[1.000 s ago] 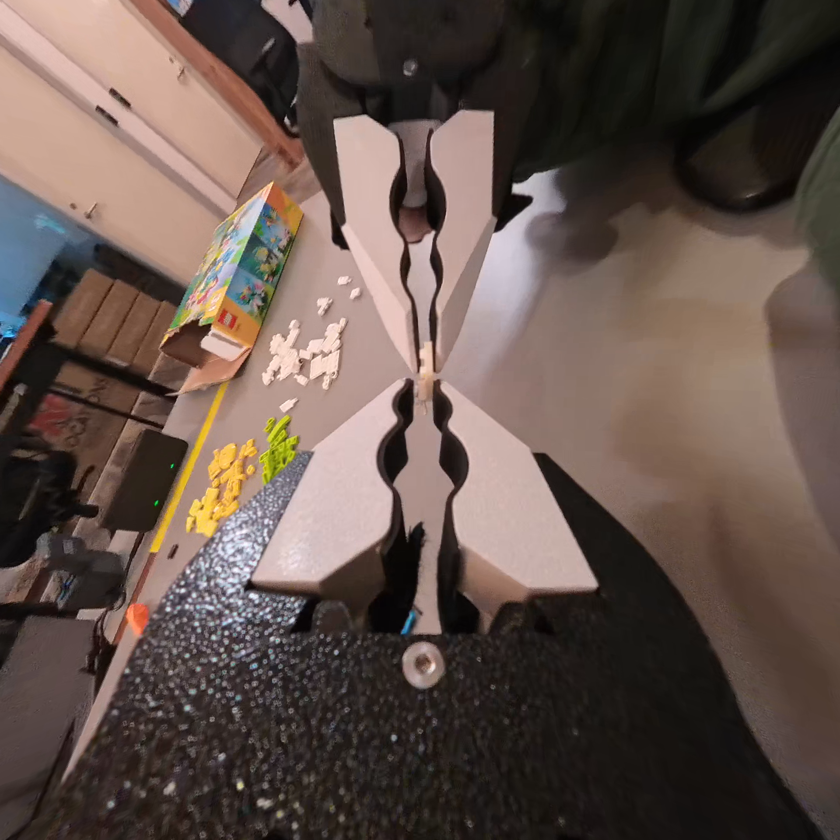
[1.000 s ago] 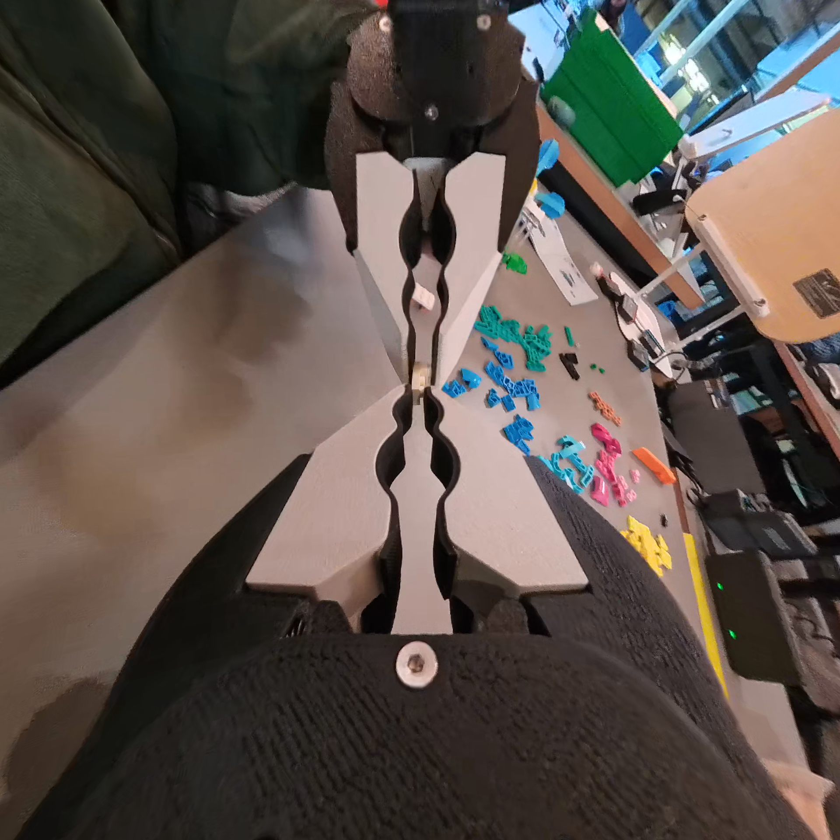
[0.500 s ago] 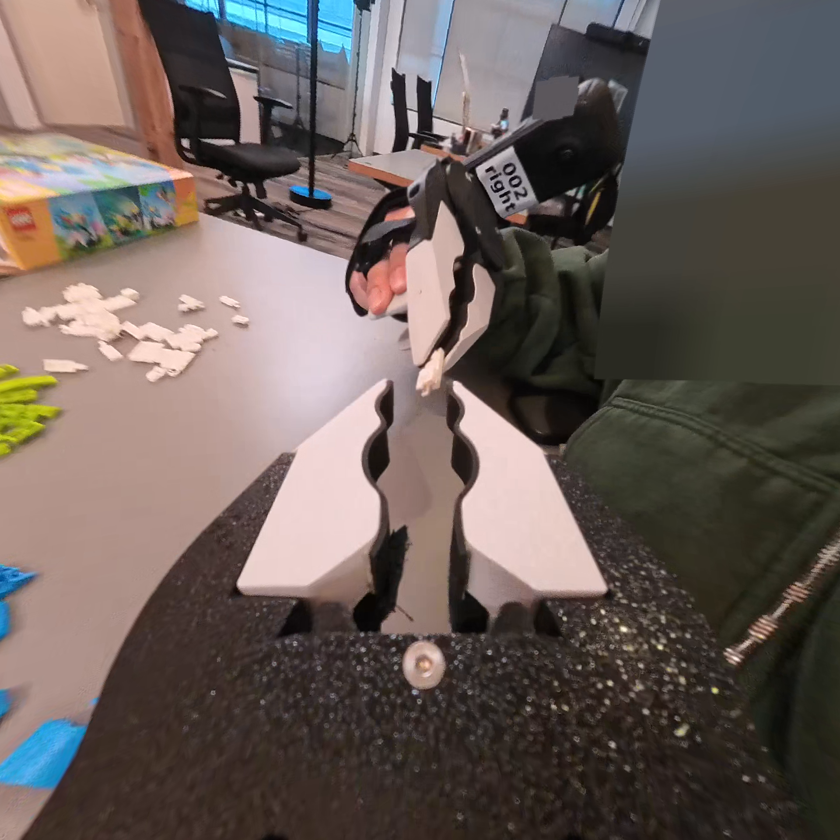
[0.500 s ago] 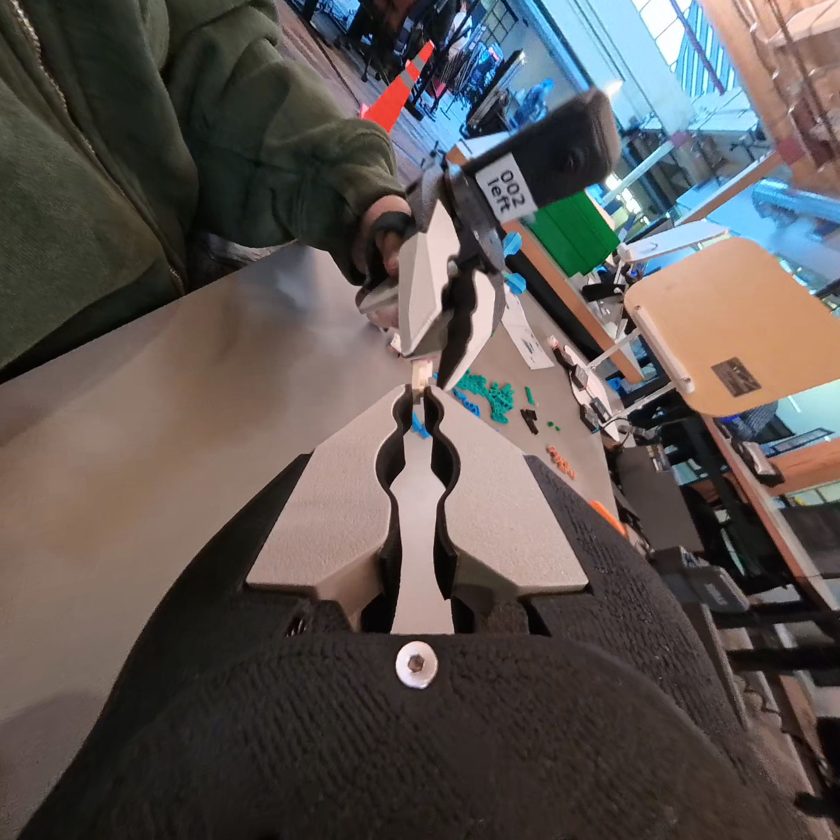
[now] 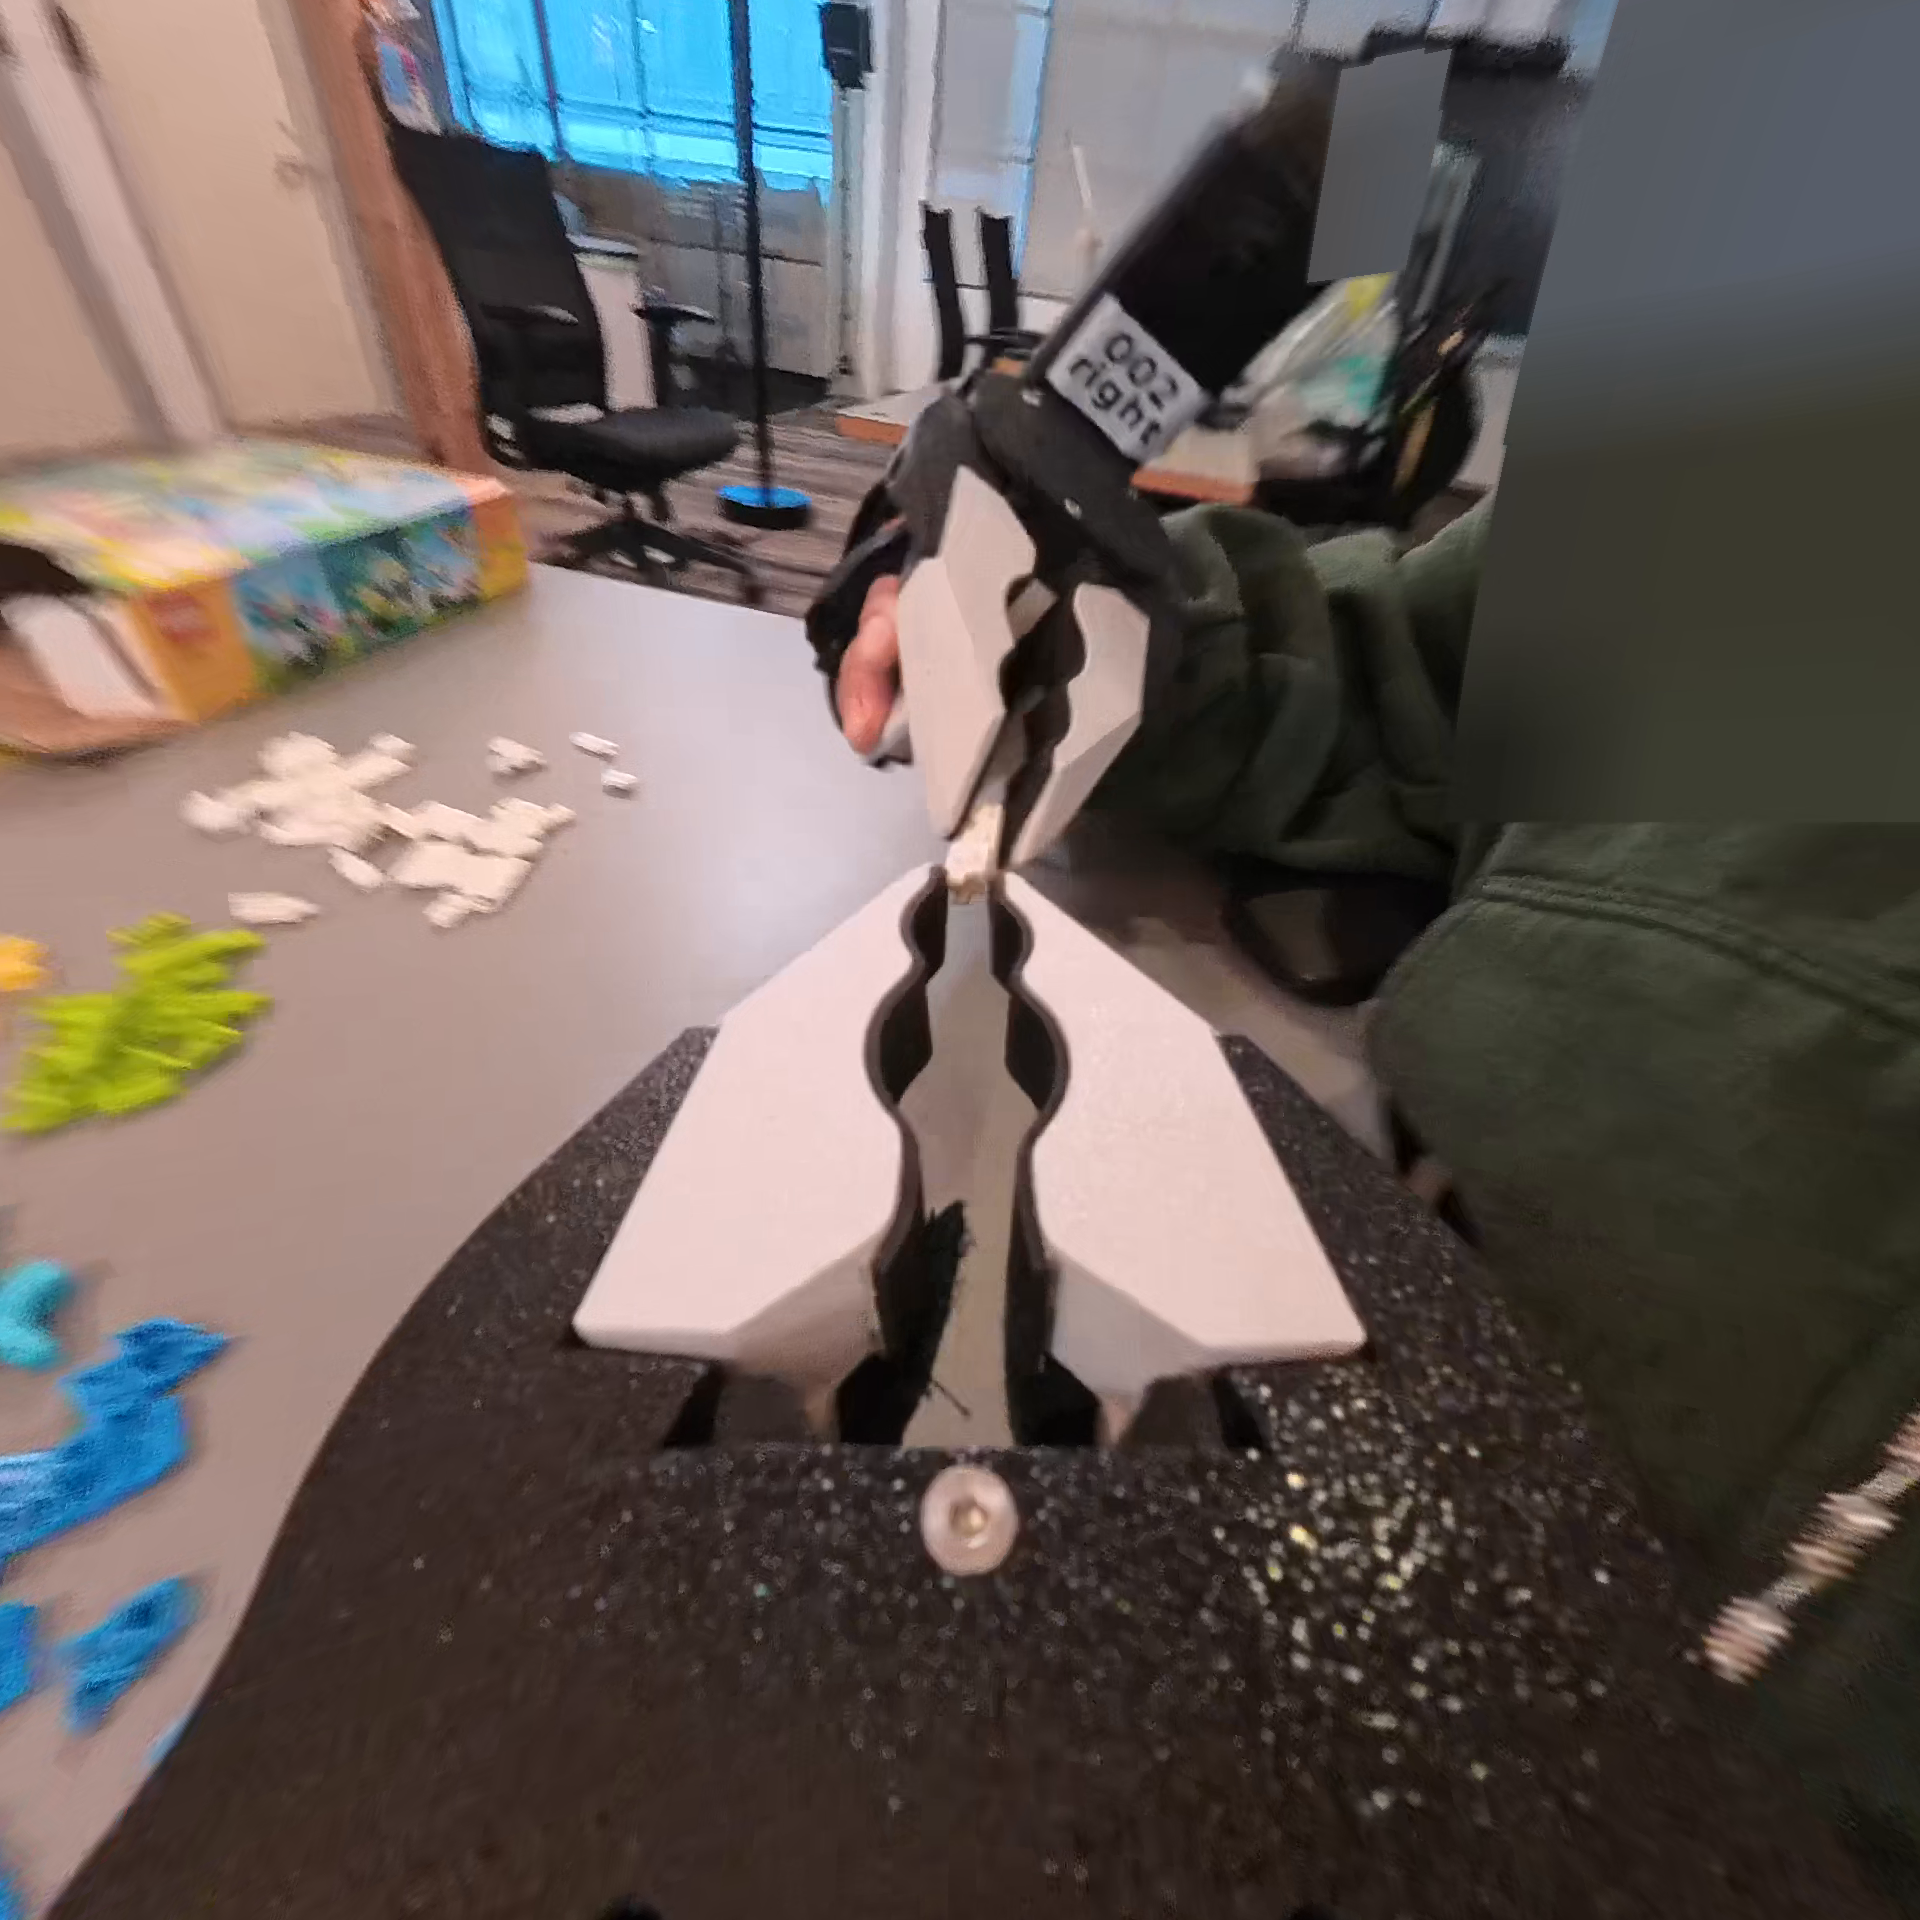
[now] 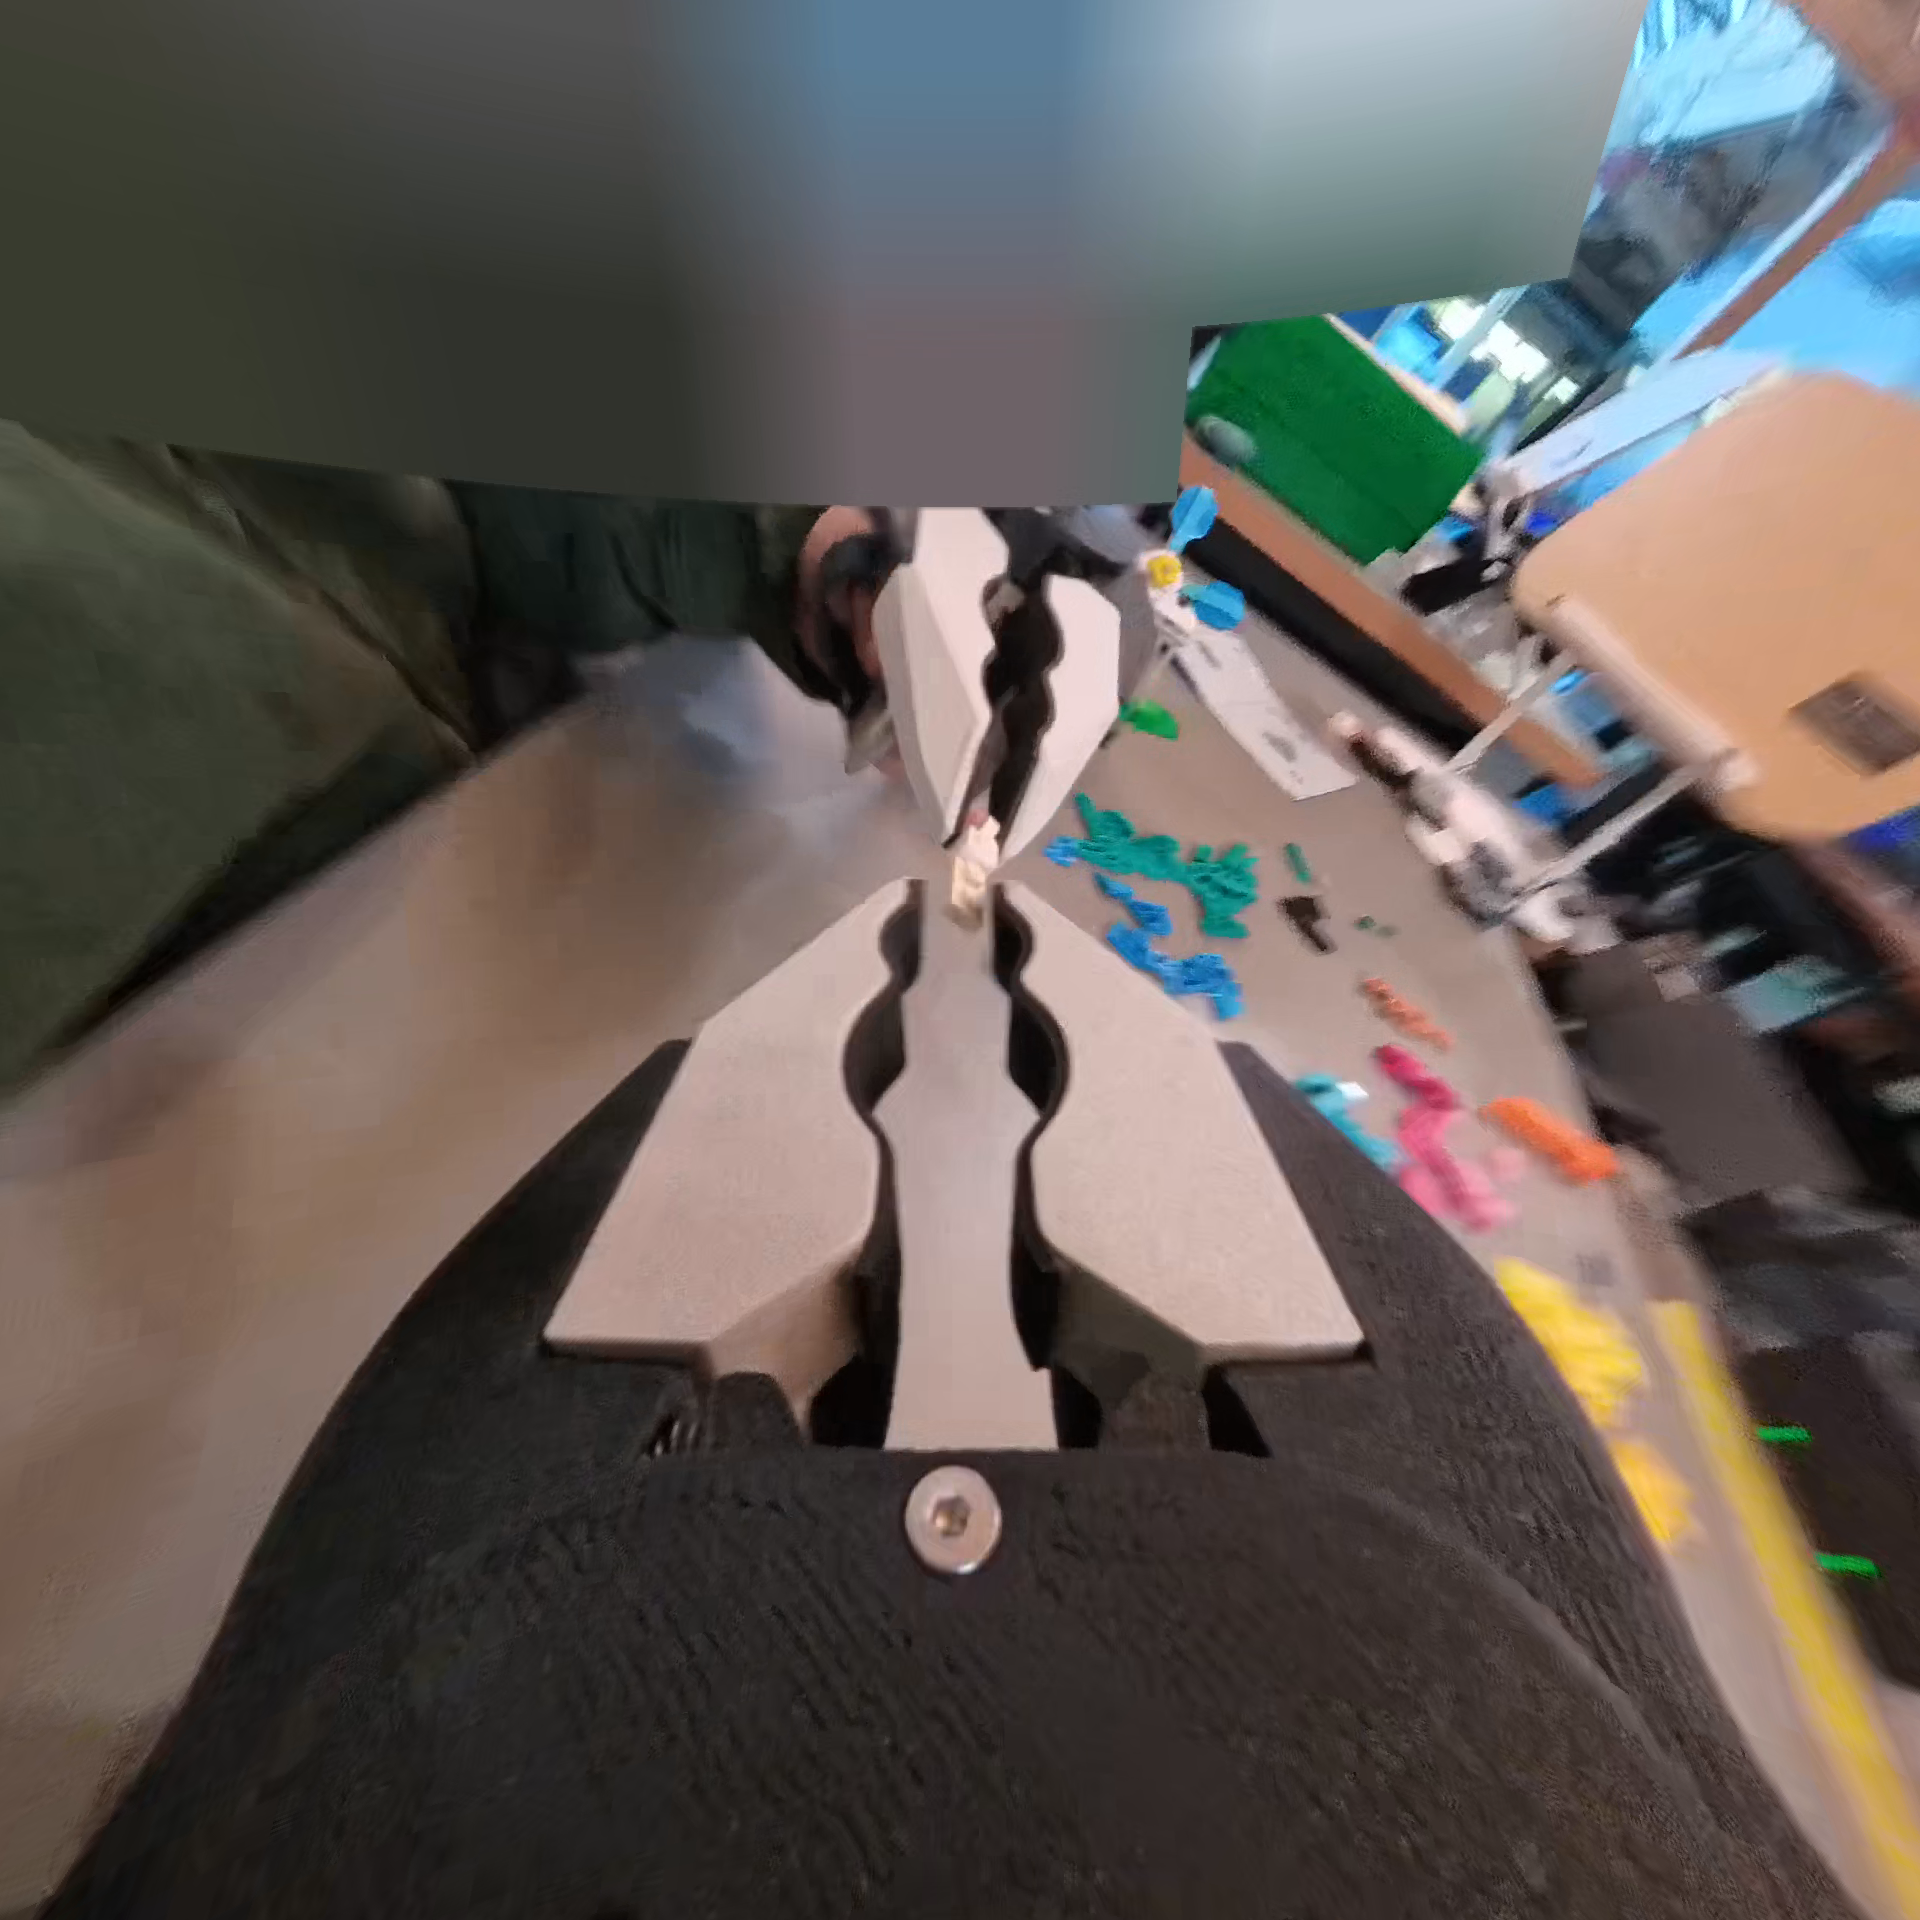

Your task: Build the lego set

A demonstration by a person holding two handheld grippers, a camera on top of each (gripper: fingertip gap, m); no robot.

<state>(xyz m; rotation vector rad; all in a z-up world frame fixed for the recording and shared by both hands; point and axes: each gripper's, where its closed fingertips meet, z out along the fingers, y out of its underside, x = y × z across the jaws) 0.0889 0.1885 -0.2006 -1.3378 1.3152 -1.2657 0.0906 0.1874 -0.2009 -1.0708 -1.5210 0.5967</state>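
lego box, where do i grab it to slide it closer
Probably pinch the box by its top wall at the open end, leftmost in the left wrist view, coming in level from that side. It lies flat and looks too wide for the jaws, while that single cardboard wall is thin.

Grey table (image 5: 644, 997): lego box (image 5: 260, 582), white pieces (image 5: 395, 821), lime pieces (image 5: 125, 1029), blue pieces (image 6: 1174, 956), pink pieces (image 6: 1439, 1143).

Grippers tip to tip above the table (image 5: 644, 997)

The left gripper (image 5: 969, 896) meets the right gripper (image 5: 987, 831) at a small brick assembly (image 5: 971, 868); piles of loose bricks (image 5: 384, 821) lie left, an opened cardboard set box (image 5: 260, 592) farther behind them.
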